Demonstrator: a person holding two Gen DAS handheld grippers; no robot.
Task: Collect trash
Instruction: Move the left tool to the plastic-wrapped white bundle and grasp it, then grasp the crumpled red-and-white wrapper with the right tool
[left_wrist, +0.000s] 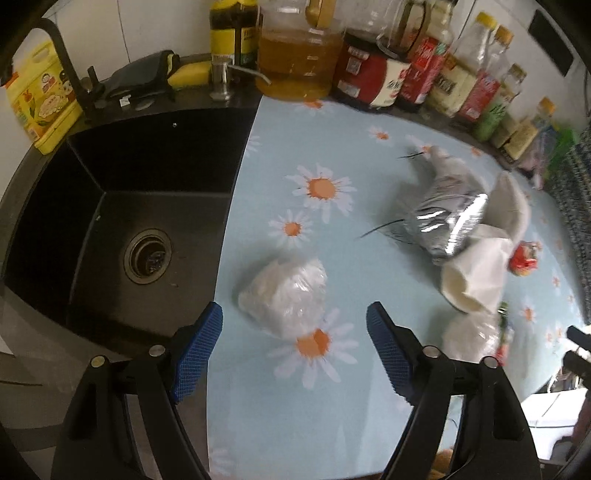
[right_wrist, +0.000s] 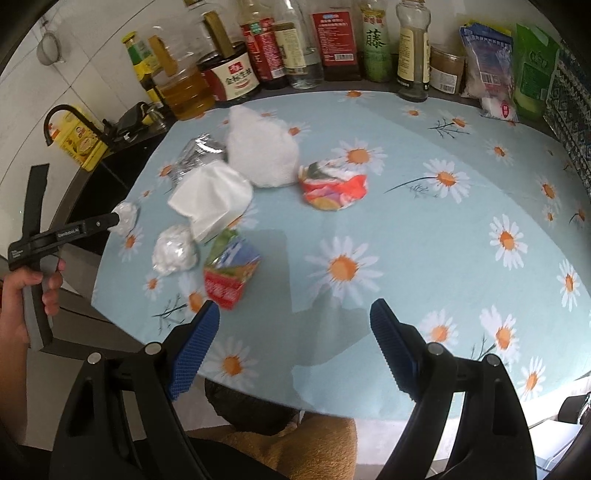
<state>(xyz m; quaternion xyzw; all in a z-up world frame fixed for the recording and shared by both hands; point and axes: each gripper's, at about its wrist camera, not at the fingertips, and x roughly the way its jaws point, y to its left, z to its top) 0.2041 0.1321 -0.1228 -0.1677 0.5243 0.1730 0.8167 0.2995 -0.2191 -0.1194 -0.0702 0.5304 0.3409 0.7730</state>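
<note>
The left gripper (left_wrist: 294, 321) is hovering with its blue pads spread wide and nothing between them, aiming at a crumpled clear plastic wad (left_wrist: 283, 297) that is lying just ahead of the fingertips on the daisy-print tablecloth (left_wrist: 325, 155), close to the edge of the black sink (left_wrist: 122, 206). The right gripper (right_wrist: 294, 321) is likewise hanging with its jaws apart and empty, low over the near edge of the cloth, with a small red and green carton (right_wrist: 231, 275) sitting just beyond its left pad. Further out, the rest of the litter is lying untouched in a loose cluster: a second white plastic ball (right_wrist: 174, 254), a folded white tissue (right_wrist: 211, 201), a silver foil pouch (right_wrist: 194, 157), a larger white crumpled bag (right_wrist: 262, 151) and a red and orange wrapper (right_wrist: 334, 186) a little apart to the right. In the right wrist view the left gripper's tip is showing beside the plastic wad (right_wrist: 125, 218) at the cloth's left edge. Bottles and jars (right_wrist: 295, 40) are standing in a row along the back wall and do not look like trash. Judging from this, collection is barely getting going: no piece is being held, every piece seen is on the cloth, and no bin is clearly showing, though a dark shape under the table edge may be a bag.
</note>
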